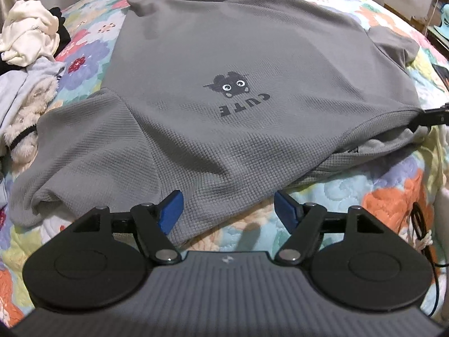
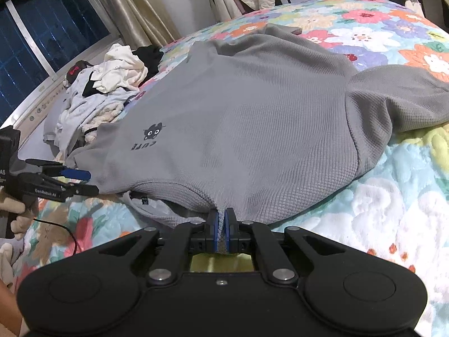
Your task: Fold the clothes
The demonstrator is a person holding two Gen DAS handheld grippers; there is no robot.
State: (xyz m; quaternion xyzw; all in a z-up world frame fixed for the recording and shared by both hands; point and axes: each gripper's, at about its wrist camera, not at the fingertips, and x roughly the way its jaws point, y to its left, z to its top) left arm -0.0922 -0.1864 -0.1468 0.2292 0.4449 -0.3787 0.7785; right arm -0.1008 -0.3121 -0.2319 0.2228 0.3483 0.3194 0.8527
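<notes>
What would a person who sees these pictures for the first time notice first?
A large grey T-shirt with a small dark cartoon print lies spread over a bright flowered quilt. The right gripper is shut on the shirt's near edge, while the left gripper stands open with its jaws either side of another part of that edge. A heap of other clothes lies beside the shirt, toward the window.

a home bedroom here: floral quilt spread over the bed, beige curtains by a dark window, a heap of laundry waiting
</notes>
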